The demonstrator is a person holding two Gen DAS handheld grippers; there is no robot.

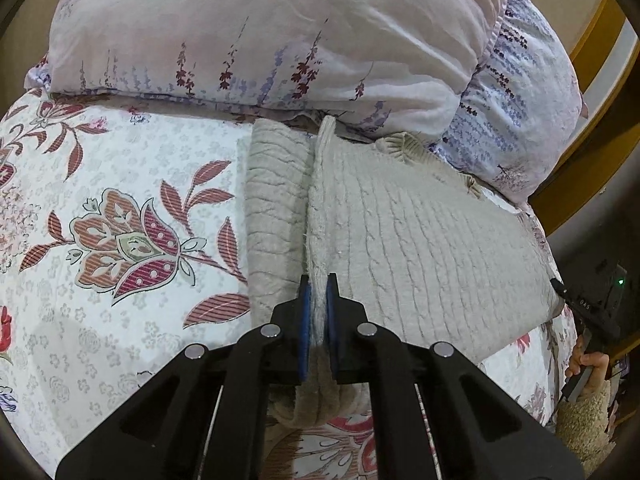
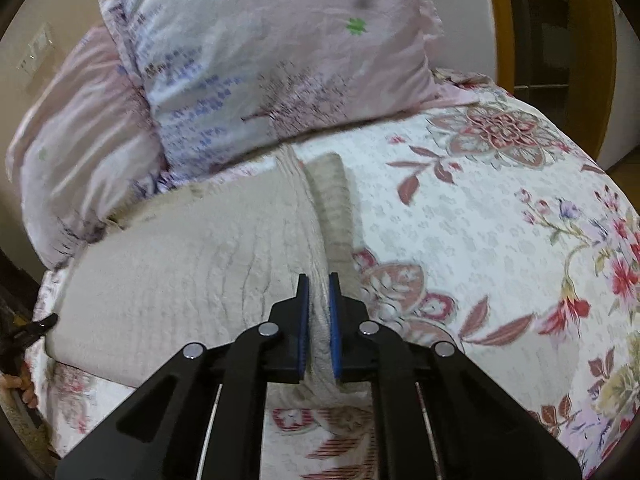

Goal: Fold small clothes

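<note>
Sweater (image 1: pixel 420 240), beige cable knit, flat on the floral bedspread (image 1: pixel 120 200) below the pillows (image 1: pixel 260 32). Left tool (image 1: pixel 318 292) clamped on a raised fold ridge; right tool (image 2: pixel 318 292) clamped on the opposite edge fold. Sweater's top edge tucks under the pillows, hidden. Right view motion-blurred.

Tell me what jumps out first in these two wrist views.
The cream knit sweater lies across the floral bedspread, and each claw, left and right, is shut on a raised ridge of its fabric at the near edge. Behind it, pale floral pillows are stacked at the head of the bed.
</note>
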